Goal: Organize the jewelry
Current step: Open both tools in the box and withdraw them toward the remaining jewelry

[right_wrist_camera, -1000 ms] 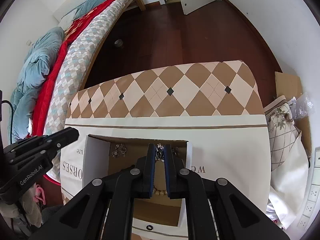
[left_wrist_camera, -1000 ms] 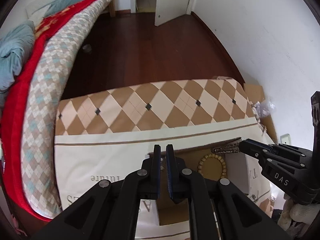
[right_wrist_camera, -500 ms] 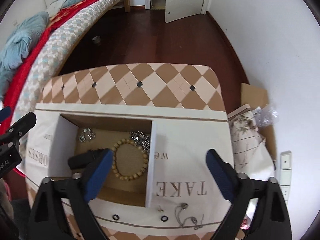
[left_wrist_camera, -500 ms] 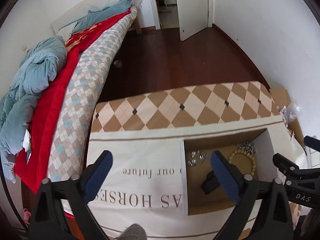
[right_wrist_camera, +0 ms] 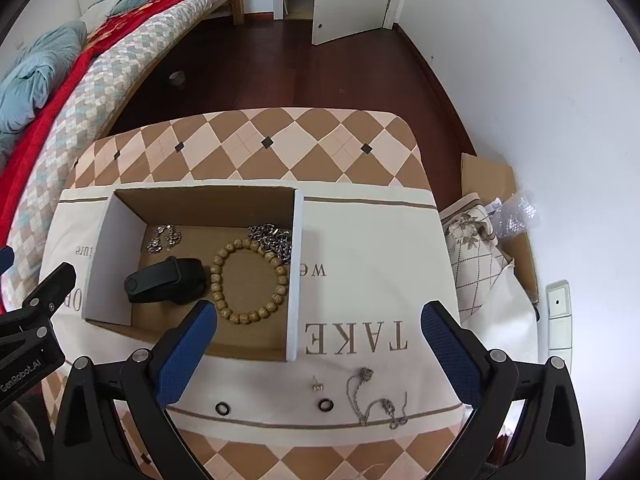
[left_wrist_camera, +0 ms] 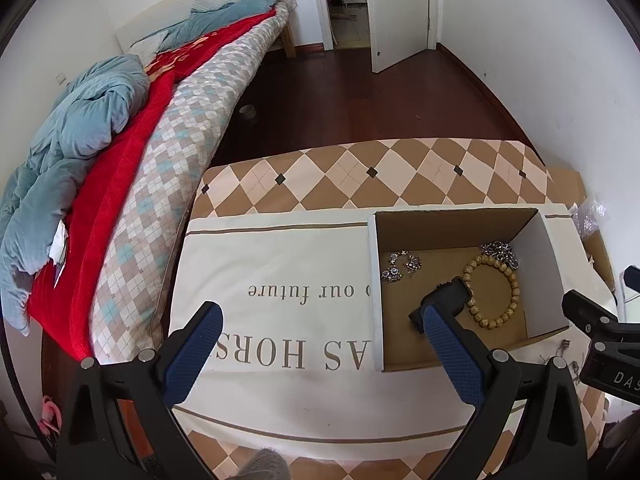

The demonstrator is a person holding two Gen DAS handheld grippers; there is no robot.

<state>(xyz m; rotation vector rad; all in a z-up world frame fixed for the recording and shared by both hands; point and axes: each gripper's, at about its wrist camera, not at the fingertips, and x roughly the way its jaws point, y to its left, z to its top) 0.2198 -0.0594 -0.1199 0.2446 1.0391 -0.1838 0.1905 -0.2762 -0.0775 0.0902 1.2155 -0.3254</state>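
Above the cardboard box (right_wrist_camera: 120, 240), both grippers' jaws gape, gripping nothing.

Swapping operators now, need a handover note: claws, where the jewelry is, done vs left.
Left claw: open, empty. Right claw: open, empty.
In the cardboard box: bead bracelet, black band, silver chain, sparkly earrings.
On the cloth in front of the box: two black rings, small stud, thin necklace.
Left: move those four into the box.
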